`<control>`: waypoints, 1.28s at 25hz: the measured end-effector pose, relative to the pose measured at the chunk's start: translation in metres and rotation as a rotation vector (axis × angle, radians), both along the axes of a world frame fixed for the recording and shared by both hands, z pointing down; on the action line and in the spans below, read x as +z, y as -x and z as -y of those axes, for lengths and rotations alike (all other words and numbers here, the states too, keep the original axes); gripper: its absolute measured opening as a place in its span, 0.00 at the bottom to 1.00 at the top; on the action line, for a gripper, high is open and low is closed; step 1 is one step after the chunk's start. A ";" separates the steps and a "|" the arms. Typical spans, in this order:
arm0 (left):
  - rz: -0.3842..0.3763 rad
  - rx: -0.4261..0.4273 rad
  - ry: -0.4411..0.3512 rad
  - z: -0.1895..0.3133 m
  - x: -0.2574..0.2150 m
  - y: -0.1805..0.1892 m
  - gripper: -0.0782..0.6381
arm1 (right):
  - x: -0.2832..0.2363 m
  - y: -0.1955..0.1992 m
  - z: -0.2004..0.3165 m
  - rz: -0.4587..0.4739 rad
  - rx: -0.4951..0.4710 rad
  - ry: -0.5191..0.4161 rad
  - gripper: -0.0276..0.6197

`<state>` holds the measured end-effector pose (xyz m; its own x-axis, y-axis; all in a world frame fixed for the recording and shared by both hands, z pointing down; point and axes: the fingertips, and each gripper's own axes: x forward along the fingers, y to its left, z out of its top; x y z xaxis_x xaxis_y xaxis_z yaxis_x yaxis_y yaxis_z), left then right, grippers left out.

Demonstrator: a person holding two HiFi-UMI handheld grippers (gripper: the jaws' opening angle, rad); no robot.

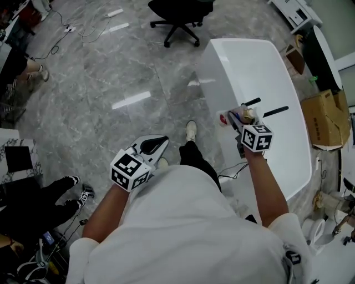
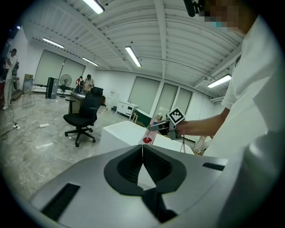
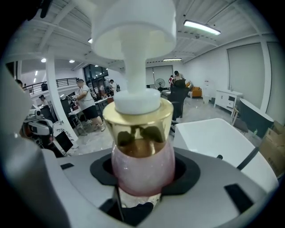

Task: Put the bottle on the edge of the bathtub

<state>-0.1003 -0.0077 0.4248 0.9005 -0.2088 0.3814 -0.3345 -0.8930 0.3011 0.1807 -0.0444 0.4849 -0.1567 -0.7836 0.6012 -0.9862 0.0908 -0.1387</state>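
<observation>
Our white shirt [image 1: 183, 233] nearest, left hand-held gripper [image 2: 142, 153] pinched together on nothing, right hand-held gripper [image 3: 142, 178] clamped round the pink pump bottle [image 3: 141, 162], base hidden, pump head cropped, held against the white bathtub [image 1: 260, 72] at right.

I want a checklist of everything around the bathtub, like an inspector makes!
Surface: white bathtub, rim bare where visible.
Job's things: pink bottle with gold collar and white pump, held in the jaws, not yet set down.
Clutter: cardboard boxes beside the tub.
Grippers: right gripper shut on the bottle; left gripper shut, empty.
Cables: cable on the floor, far from the tub.
Surroundings: office chair, grey marble floor, people at desks.
</observation>
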 end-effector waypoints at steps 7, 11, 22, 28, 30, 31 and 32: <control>0.027 -0.047 -0.003 0.066 -0.001 -0.045 0.14 | 0.029 -0.073 0.091 -0.007 0.022 0.000 0.39; 0.041 -0.049 0.008 0.104 -0.001 -0.082 0.14 | 0.051 -0.112 0.144 -0.021 0.020 0.016 0.39; 0.111 -0.090 0.061 0.174 0.017 -0.163 0.14 | 0.123 -0.207 0.264 -0.075 0.064 0.025 0.39; 0.147 -0.128 0.086 0.197 0.019 -0.182 0.14 | 0.164 -0.243 0.318 -0.093 0.089 0.046 0.39; 0.158 -0.140 0.096 0.201 0.021 -0.183 0.14 | 0.177 -0.250 0.333 -0.096 0.099 0.049 0.39; 0.164 -0.145 0.099 0.202 0.023 -0.183 0.14 | 0.183 -0.253 0.340 -0.095 0.106 0.050 0.39; 0.170 -0.151 0.103 0.204 0.025 -0.182 0.14 | 0.188 -0.256 0.346 -0.095 0.113 0.052 0.39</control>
<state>0.0822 -0.2119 0.4502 0.7830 -0.2883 0.5512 -0.5156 -0.7965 0.3158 0.4368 -0.3904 0.6730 -0.0098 -0.7607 0.6490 -0.9986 -0.0265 -0.0463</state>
